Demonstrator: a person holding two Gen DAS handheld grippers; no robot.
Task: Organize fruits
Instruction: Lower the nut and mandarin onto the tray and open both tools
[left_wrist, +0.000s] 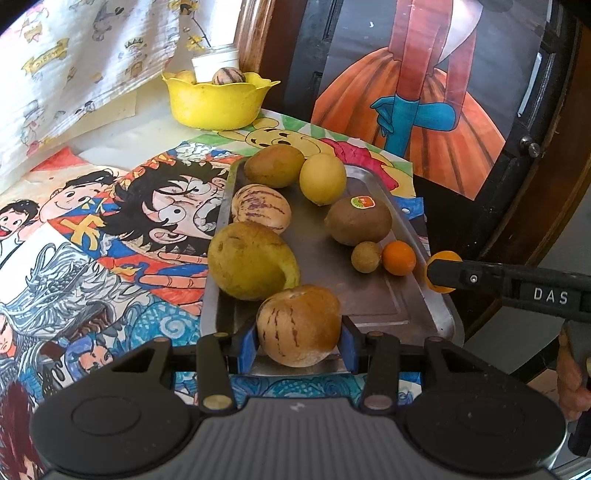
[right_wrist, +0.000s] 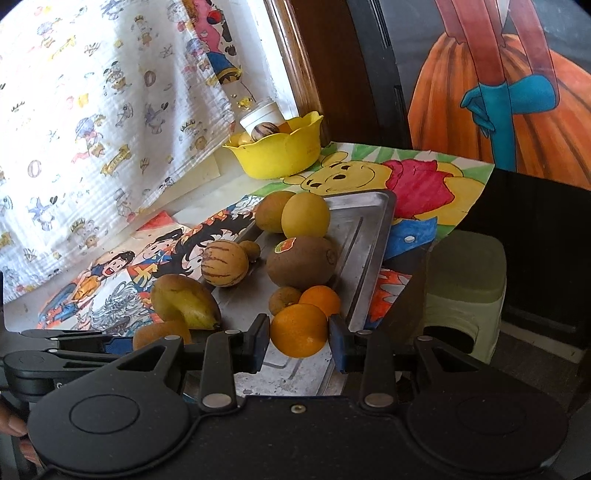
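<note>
A metal tray (left_wrist: 369, 291) holds several fruits: a pear (left_wrist: 251, 260), a striped melon (left_wrist: 260, 206), a lemon (left_wrist: 322, 178), a stickered kiwi (left_wrist: 359, 220), a small orange (left_wrist: 399, 257). My left gripper (left_wrist: 298, 338) is shut on a striped pepino melon (left_wrist: 298, 325) at the tray's near edge. My right gripper (right_wrist: 299, 339) is shut on an orange (right_wrist: 298, 329) at the tray's right edge (right_wrist: 373, 236); it also shows in the left wrist view (left_wrist: 441, 271). A yellow bowl (left_wrist: 216, 103) with fruit stands at the back; the right wrist view shows it too (right_wrist: 277, 155).
Cartoon drawings (left_wrist: 110, 229) cover the table. A printed cloth (left_wrist: 74, 55) hangs at the back left. A white cup (left_wrist: 216, 61) stands behind the bowl. A green stool (right_wrist: 465, 291) stands right of the table. A dark wooden frame (left_wrist: 517, 184) is behind.
</note>
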